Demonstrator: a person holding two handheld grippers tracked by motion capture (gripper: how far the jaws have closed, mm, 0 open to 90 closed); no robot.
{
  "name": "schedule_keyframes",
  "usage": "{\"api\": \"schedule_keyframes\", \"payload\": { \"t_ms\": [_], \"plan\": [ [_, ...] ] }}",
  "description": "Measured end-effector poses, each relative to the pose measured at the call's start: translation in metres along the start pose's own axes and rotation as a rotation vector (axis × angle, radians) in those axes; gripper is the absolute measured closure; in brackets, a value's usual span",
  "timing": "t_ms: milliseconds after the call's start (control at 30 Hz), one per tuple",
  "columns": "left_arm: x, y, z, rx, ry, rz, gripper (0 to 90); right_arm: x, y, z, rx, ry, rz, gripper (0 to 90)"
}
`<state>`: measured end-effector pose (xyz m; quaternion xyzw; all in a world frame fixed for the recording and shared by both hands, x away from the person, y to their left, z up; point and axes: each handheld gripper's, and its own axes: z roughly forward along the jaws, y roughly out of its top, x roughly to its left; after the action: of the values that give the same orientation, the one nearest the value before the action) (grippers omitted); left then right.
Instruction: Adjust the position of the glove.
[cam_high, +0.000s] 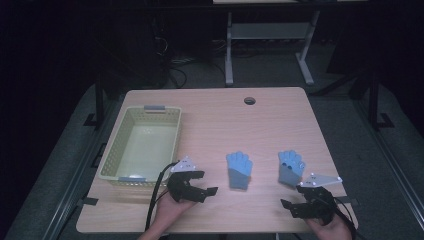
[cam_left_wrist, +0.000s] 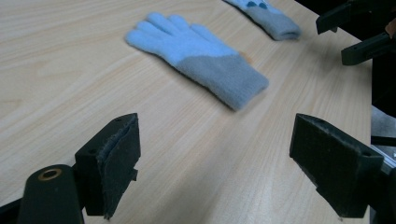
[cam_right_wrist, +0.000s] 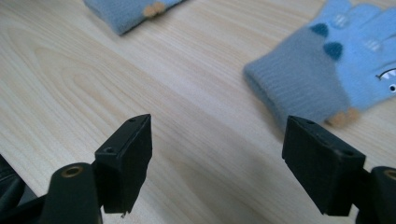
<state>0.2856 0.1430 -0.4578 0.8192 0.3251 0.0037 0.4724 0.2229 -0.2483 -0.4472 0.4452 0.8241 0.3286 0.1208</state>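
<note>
Both grippers hover wide open and empty over the near edge of the table (cam_high: 280, 107), the left gripper (cam_high: 202, 191) beside one blue glove (cam_high: 239, 170), the right gripper (cam_high: 295, 200) just below the other glove (cam_high: 290, 166), a basket (cam_high: 114, 157) far left

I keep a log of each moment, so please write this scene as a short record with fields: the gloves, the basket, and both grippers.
left glove: blue and grey, flat on the table, plain side up
right glove: blue and grey, flat, patterned side up, apart from the other glove
basket: pale yellow, at the table's left side, nothing seen inside
left gripper: open, holds nothing, beside the left glove's cuff
right gripper: open, holds nothing, just below the right glove's cuff
</note>
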Motion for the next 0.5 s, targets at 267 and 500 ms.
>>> {"api": "schedule_keyframes", "payload": {
  "t_ms": [267,500],
  "plan": [
    [0.002,0.001,-0.005,-0.016,0.006,-0.009,16.1,0.003,0.005,-0.004,-0.018,0.017,-0.008,21.4],
    [0.004,0.001,-0.01,-0.036,0.01,-0.011,16.1,0.006,0.018,-0.001,0.011,0.024,-0.024,20.9]
  ]
}}
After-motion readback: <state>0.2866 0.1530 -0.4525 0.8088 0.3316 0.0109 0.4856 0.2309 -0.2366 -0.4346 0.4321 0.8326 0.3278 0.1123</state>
